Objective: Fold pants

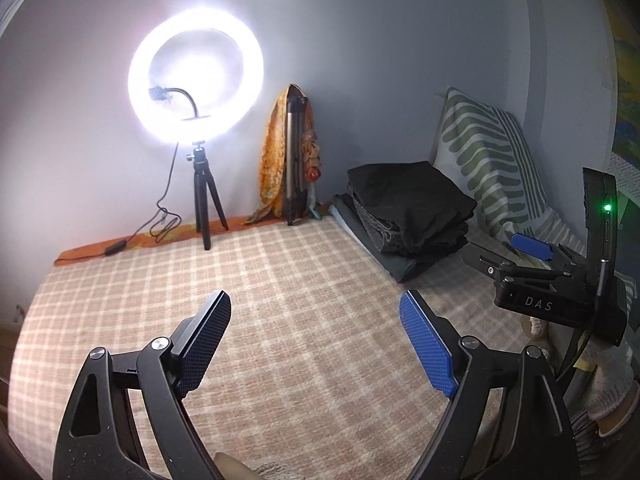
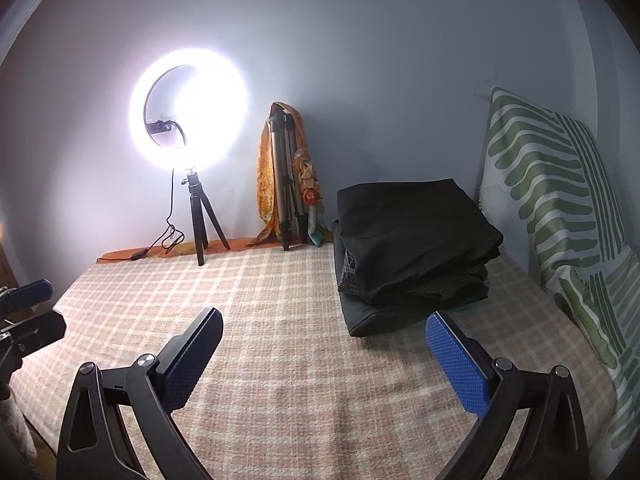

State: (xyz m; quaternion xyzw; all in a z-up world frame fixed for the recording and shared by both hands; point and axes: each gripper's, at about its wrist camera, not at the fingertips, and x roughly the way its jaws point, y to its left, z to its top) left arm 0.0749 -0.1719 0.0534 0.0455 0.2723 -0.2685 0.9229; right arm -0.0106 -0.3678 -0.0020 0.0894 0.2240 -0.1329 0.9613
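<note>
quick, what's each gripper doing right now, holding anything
left gripper: open, holding nothing, above the checked bedcover.
right gripper: open, holding nothing, near the stack of dark folded clothes.

Two grippers are in view, the left gripper [image 1: 316, 336] and the right gripper [image 2: 324, 356], each with two blue-padded fingers spread wide and nothing between them. One stack of folded dark pants [image 2: 416, 240] lies on the one checked bedspread [image 2: 280, 320], though how many garments it holds cannot be told. There are one lit ring light [image 2: 188, 108], two tripods, one orange scarf [image 2: 266, 172] and two green-striped pillows.
</note>
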